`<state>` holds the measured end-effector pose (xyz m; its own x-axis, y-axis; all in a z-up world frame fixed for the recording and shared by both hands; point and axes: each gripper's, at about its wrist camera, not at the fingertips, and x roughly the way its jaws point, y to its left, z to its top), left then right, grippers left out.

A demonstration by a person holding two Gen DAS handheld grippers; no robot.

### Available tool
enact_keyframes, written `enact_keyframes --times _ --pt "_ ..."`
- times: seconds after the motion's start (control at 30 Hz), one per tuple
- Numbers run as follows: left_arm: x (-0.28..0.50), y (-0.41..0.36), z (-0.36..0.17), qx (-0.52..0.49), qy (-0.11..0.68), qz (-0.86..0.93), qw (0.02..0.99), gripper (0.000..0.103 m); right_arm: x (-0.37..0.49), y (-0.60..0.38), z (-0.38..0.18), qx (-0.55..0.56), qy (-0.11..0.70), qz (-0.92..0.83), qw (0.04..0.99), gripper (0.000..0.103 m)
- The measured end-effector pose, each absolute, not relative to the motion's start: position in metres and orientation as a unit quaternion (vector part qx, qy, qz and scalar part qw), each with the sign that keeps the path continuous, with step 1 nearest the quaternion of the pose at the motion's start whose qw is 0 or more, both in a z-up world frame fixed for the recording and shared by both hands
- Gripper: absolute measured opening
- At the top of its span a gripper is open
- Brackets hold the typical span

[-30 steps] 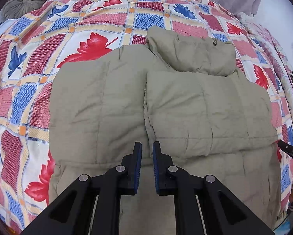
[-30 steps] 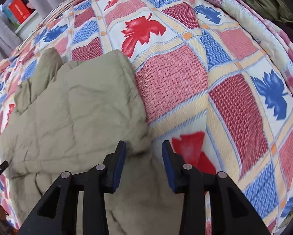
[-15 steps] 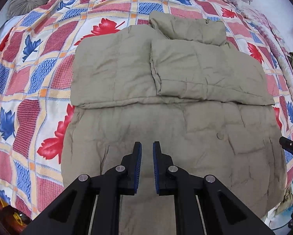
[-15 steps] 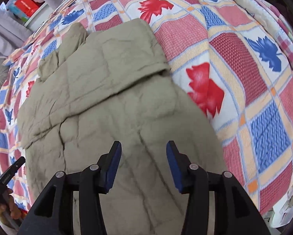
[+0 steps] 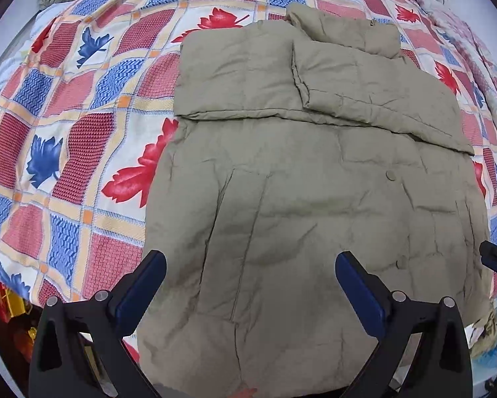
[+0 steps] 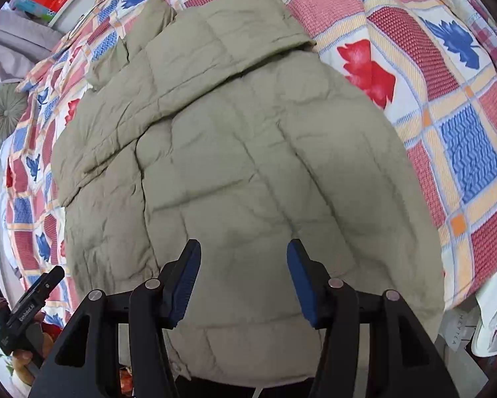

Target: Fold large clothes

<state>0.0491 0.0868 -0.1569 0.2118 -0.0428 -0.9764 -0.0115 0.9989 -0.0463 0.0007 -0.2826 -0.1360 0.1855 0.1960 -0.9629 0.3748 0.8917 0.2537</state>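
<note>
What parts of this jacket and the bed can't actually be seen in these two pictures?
- Bottom hem of the padded jacket: in both wrist views it runs behind the left gripper and right gripper and off the lower edge.
- Jacket's underside and whatever the folded-in sleeves cover: hidden by its own fabric.
- Bedspread beneath the jacket: covered.
- Floor clutter at the left view's lower left corner: dark, cut off by the lens rim.

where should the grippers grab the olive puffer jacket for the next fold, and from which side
Probably the bottom hem of the olive puffer jacket, the edge nearest both cameras. The sleeves already lie folded across the chest, leaving the lower body one flat panel on the bedspread. Come down from above with the left gripper and right gripper, one at each hem corner; both jaws have just been opening and hold nothing.
</note>
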Motion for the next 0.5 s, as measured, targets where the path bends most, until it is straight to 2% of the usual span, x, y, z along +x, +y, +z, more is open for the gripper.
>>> enact_keyframes --times 0.07,0.13,0.23,0.5 --pt "0.044 0.092 -0.152 -0.024 0.630 -0.010 0.776 0.102 -0.005 -0.281 -0.132 0.235 0.635 -0.055 0.733 0.064" --pt "0.039 0.095 -0.148 -0.018 0.632 -0.008 0.775 0.102 -0.010 -0.279 -0.128 0.245 0.635 -0.046 0.731 0.073" --pt "0.032 0.098 -0.143 -0.008 0.637 0.002 0.771 0.102 -0.017 -0.277 -0.122 0.262 0.631 -0.036 0.729 0.079" --pt "0.016 0.099 -0.140 0.021 0.652 0.007 0.758 0.102 -0.030 -0.274 -0.115 0.296 0.626 -0.024 0.721 0.085"
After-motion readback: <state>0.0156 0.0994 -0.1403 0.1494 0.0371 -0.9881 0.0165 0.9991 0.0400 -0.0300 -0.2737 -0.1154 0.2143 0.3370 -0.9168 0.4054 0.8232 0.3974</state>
